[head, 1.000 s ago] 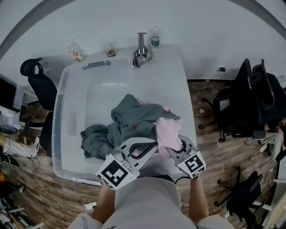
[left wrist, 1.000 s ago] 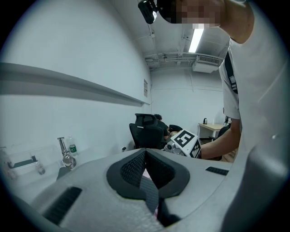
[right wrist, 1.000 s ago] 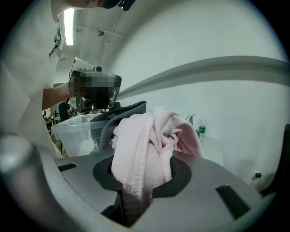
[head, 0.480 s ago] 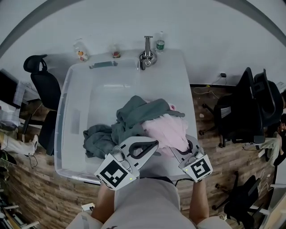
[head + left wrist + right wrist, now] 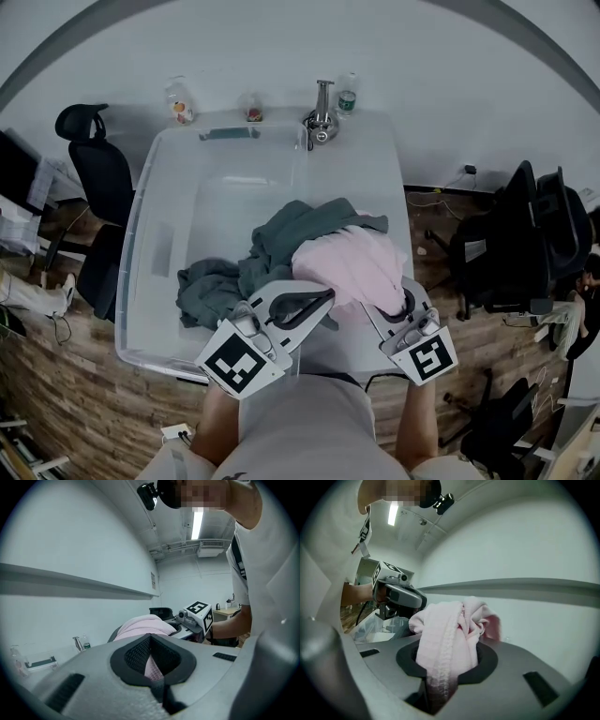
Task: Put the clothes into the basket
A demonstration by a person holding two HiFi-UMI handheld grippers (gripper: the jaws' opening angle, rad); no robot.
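Two tools are sharing one garment: your left tool (image 5: 322, 304) and right tool (image 5: 399, 304) are each clamping a fold of the pink garment (image 5: 352, 272), jaws pressed shut on the cloth. You are holding it bunched between them, above the near right side of the clear basket (image 5: 141, 216). Grey clothes (image 5: 253, 272) are already lying heaped inside the basket, which is sitting on the white bench (image 5: 375, 178). The job is seemingly nearing its end: only the pink piece is waiting to be lowered in and released.
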